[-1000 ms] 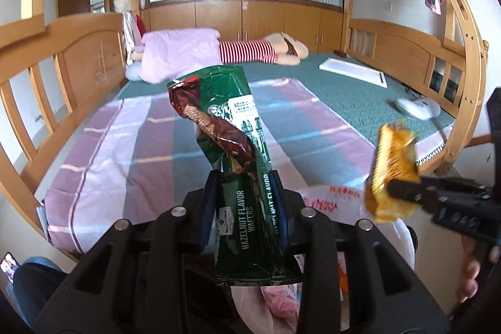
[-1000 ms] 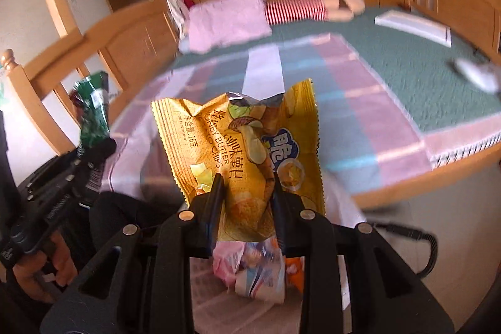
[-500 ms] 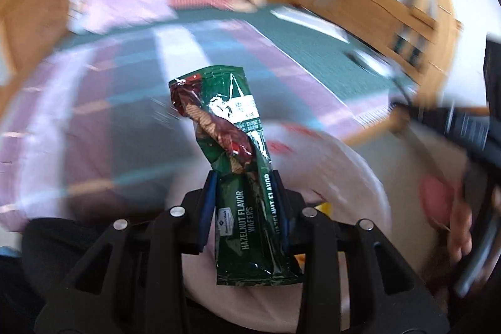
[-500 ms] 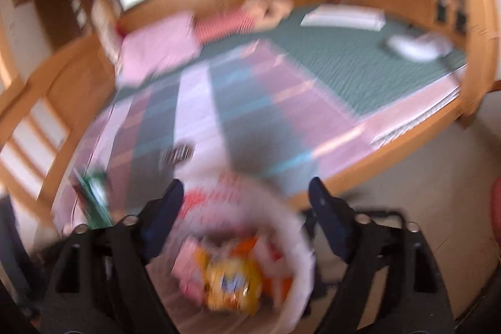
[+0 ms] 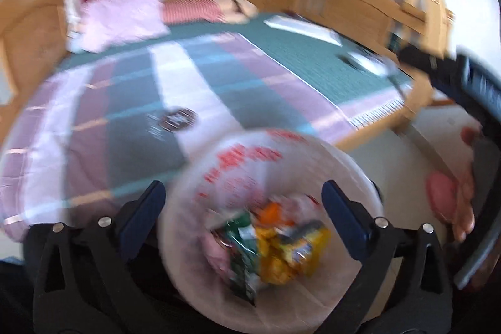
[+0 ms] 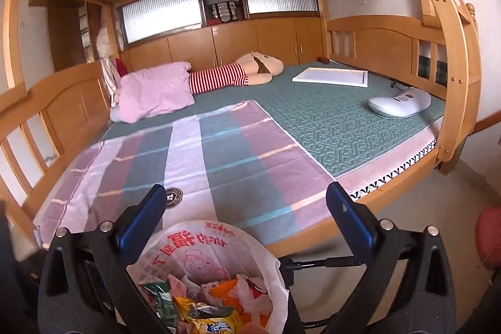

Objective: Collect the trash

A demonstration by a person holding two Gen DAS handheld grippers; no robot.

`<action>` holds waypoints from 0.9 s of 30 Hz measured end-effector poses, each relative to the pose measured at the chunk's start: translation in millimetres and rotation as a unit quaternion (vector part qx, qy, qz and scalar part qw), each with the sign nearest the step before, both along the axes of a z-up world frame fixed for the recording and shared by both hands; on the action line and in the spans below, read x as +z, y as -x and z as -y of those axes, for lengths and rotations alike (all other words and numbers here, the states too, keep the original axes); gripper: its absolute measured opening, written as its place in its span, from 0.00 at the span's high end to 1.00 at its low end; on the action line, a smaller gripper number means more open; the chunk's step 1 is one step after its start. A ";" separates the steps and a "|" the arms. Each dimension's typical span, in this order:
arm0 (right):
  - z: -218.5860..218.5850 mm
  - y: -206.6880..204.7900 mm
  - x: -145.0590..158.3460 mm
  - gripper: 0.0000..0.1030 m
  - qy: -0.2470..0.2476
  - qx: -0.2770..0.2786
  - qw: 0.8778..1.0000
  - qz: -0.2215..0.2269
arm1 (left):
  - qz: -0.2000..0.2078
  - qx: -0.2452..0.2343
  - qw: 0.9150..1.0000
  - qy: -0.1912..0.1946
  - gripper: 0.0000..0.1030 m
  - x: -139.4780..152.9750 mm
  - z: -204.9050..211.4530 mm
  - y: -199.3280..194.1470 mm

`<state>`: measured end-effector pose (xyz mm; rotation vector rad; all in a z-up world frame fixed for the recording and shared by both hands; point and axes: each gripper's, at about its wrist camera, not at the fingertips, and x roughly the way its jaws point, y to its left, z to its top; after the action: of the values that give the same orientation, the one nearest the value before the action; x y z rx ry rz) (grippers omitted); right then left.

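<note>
1. My left gripper (image 5: 239,202) has just sprung wide open with nothing between its fingers; the green wafer wrapper (image 5: 242,243) lies below it in the bin bag (image 5: 341,158), touching the yellow chip packet (image 5: 294,246).
2. The one piece I judge still to be collected is the small round dark wrapper (image 5: 177,118) on the striped sheet (image 5: 94,121), ahead of my left gripper and slightly to its left, past the bag's rim.
3. My right gripper (image 6: 245,210) has also just opened fully and is empty; in its view that round wrapper (image 6: 173,195) sits just beside its left fingertip (image 6: 153,202).
4. Being round, it needs no particular approach angle; either hand reaches it, the right perhaps sooner.
</note>
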<state>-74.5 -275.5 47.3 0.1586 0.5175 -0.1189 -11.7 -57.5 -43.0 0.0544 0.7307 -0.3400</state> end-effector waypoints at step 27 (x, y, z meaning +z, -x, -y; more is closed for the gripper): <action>-46.3 6.8 5.0 0.03 0.071 0.077 0.994 0.016 | 0.117 0.156 0.981 -0.007 0.04 53.4 -49.0 21.9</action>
<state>-81.3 -229.2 52.3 -0.0193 0.4862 -0.0025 -33.6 -8.5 10.4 -0.0083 0.4974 -0.0263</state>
